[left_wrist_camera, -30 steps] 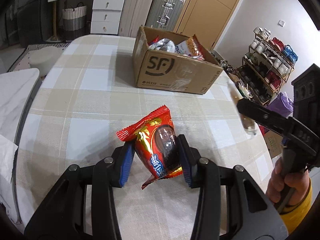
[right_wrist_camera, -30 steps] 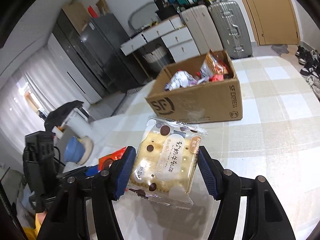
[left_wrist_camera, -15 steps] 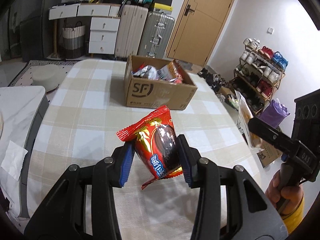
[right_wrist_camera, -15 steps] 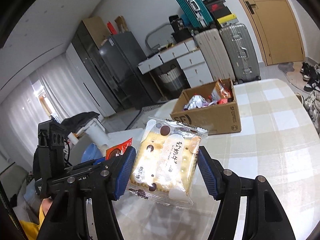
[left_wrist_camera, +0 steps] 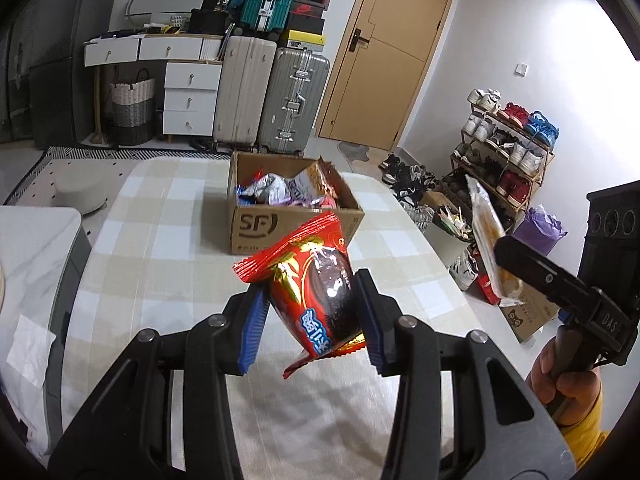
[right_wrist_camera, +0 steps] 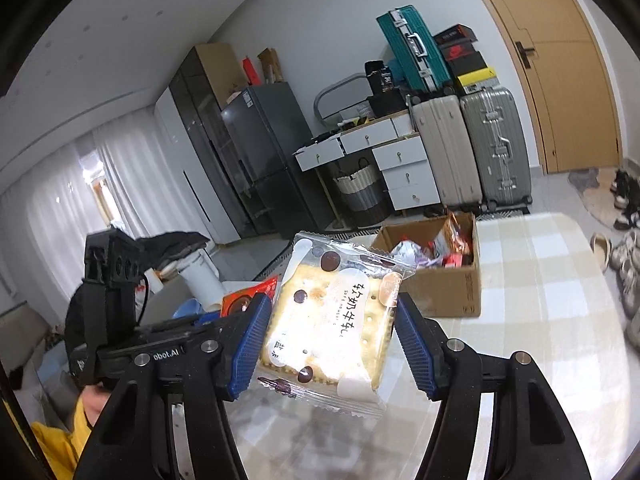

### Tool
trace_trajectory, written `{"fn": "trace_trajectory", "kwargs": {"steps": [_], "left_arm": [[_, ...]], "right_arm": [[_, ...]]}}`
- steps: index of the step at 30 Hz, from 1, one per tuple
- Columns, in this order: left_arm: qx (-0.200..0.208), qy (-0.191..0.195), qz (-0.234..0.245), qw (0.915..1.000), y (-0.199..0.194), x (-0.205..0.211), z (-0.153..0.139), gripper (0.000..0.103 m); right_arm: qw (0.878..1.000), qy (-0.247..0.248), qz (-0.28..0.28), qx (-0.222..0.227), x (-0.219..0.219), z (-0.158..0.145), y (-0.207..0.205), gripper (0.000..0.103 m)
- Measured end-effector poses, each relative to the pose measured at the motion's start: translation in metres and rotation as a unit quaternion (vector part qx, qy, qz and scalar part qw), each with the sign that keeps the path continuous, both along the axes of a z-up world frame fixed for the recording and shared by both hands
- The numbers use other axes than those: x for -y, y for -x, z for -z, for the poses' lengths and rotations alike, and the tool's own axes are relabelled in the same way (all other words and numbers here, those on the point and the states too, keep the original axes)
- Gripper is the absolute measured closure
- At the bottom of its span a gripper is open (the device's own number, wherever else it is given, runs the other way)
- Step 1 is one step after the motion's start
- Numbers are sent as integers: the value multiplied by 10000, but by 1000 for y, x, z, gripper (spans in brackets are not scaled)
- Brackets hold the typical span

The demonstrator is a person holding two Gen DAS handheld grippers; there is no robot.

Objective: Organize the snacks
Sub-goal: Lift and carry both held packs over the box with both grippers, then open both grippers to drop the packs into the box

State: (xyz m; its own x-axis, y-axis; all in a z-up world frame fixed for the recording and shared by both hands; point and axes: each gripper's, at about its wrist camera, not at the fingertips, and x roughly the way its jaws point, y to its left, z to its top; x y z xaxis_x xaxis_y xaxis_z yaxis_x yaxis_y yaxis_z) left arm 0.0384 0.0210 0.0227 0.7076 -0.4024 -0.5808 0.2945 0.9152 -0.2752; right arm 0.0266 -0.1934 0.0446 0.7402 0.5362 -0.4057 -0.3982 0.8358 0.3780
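Observation:
My left gripper (left_wrist_camera: 310, 316) is shut on a red snack packet (left_wrist_camera: 316, 292) with a dark cake picture, held in the air above the checked tablecloth (left_wrist_camera: 160, 240). My right gripper (right_wrist_camera: 328, 340) is shut on a clear packet of pale crackers (right_wrist_camera: 332, 320) with brown dots, also lifted off the table. The right gripper (left_wrist_camera: 532, 276) shows edge-on at the right of the left wrist view, its cracker packet (left_wrist_camera: 486, 236) sticking up. An open cardboard box (left_wrist_camera: 288, 216), marked SF and holding several snack packets, stands farther back on the table; it also appears in the right wrist view (right_wrist_camera: 440, 280).
Suitcases (left_wrist_camera: 292, 96), white drawers (left_wrist_camera: 188, 96) and a door (left_wrist_camera: 396, 52) stand behind the table. A shoe rack (left_wrist_camera: 508, 152) and bags are on the right. A grey-white cabinet top (left_wrist_camera: 36, 248) flanks the table on the left. A hand with a yellow sleeve (left_wrist_camera: 576, 396) holds the right gripper.
Both grippers have risen with their packets still gripped. The box and the table have dropped lower and look farther away in both views, and more of the room shows.

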Motion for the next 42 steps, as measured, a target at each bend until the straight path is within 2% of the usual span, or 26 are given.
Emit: {"fn": "trace_trajectory", "kwargs": {"steps": [6,12,18,21,23,31,37,42], "left_arm": [[88,-103,-33,9999,-35,5,-14,64],[97,-303,-116,9994,-91,10,-25,64],[130,-544,-35,9984,-148,22,-37,64],[67,-657,-15,9978,-189,30,-32,64],[-31,-798,-71,9968,-219,36,-22,64],[-434,-688,78,9967,-320,48,32,64],[-771,-612,158,9950,-372,56,74,64],[-843,-606,204,9944,-401,60,97,64]], "right_arm": [[9992,380,-60,123,-5,-13,-36,40],[9971,740,-55,190,-9,-26,-91,40],[9966,801,-172,-97,-15,-24,-169,40],[9962,810,-149,-281,-16,-15,-210,40],[9953,868,-143,-403,-17,-5,-237,40],[9910,929,-112,-958,-12,49,-308,40],[9878,927,-72,-1250,-8,85,-328,39],[9876,914,-74,-1272,-7,95,-331,39]]}}
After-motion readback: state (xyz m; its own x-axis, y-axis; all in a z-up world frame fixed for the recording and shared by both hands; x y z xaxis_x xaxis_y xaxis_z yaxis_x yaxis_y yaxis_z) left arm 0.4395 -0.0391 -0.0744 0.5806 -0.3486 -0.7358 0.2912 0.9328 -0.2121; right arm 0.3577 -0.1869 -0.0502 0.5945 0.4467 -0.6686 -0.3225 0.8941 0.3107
